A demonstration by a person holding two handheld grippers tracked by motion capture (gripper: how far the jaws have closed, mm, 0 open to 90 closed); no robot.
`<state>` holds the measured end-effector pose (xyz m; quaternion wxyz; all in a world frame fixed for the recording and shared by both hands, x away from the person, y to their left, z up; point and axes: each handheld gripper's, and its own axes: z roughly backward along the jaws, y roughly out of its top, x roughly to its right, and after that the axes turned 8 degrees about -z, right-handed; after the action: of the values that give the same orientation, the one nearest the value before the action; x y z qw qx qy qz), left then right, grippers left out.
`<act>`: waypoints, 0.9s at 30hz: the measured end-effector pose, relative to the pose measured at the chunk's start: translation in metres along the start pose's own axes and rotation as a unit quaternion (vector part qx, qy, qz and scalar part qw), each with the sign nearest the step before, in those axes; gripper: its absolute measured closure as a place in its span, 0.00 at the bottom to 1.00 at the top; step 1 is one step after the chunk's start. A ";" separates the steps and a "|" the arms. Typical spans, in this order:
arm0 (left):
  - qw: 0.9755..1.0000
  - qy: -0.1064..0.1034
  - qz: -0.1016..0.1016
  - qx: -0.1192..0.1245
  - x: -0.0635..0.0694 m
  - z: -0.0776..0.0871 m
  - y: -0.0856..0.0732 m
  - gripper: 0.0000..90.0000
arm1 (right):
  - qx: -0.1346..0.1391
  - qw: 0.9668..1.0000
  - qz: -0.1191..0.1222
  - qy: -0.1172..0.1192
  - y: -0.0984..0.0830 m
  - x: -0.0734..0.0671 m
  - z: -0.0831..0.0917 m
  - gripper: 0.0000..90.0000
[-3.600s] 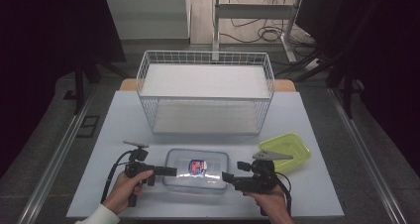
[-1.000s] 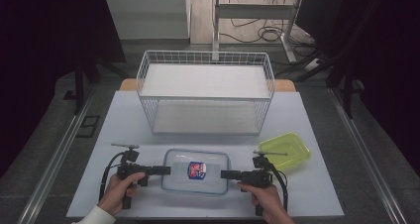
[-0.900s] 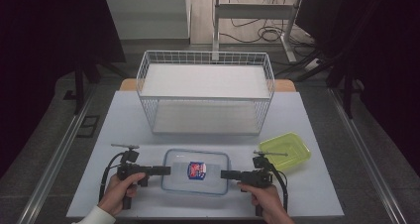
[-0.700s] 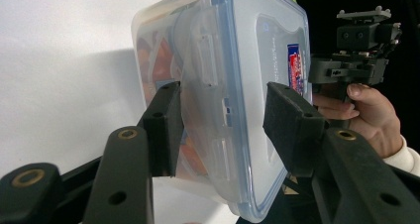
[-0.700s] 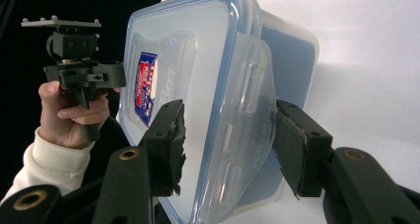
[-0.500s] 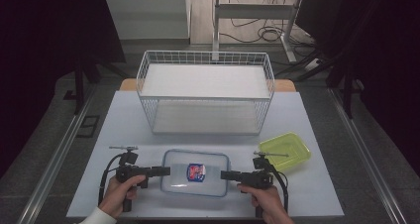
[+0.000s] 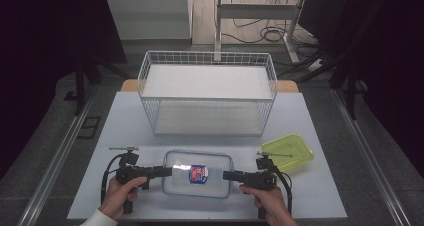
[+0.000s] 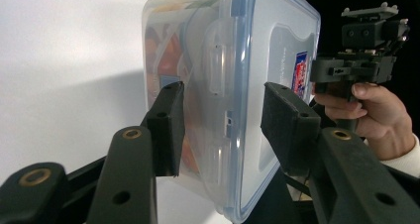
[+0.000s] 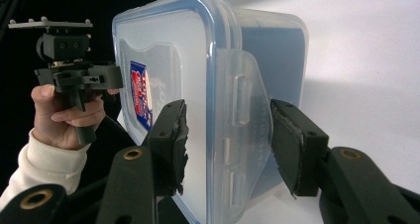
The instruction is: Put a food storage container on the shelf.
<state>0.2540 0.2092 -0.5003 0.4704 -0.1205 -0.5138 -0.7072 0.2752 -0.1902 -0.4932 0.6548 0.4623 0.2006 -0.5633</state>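
You've got the clip-lock food container sitting flat on the bench, right between your two grippers, one at each short end. Left gripper has its jaws wide open around the side latch, gripping nothing; right gripper is the same at the other end's latch flap. I'd guess the step is closing on both ends. Get each flap centred between the jaws, then squeeze both evenly so the box doesn't skid.
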 end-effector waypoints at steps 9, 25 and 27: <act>1.000 -0.008 -0.014 0.007 0.011 0.003 0.009 0.59 | 0.013 1.000 0.017 0.005 0.006 -0.010 0.012 0.56; 0.998 -0.023 -0.050 0.032 0.045 0.020 0.065 0.60 | 0.046 0.997 0.064 0.009 0.049 -0.055 0.049 0.57; 0.997 -0.028 -0.059 0.044 0.053 0.026 0.079 0.60 | 0.057 0.995 0.079 0.009 0.062 -0.071 0.059 0.57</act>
<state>0.2807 0.2003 -0.4055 0.4184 -0.0886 -0.5634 -0.7069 0.2970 -0.2036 -0.3849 0.6684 0.5180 0.1365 -0.5161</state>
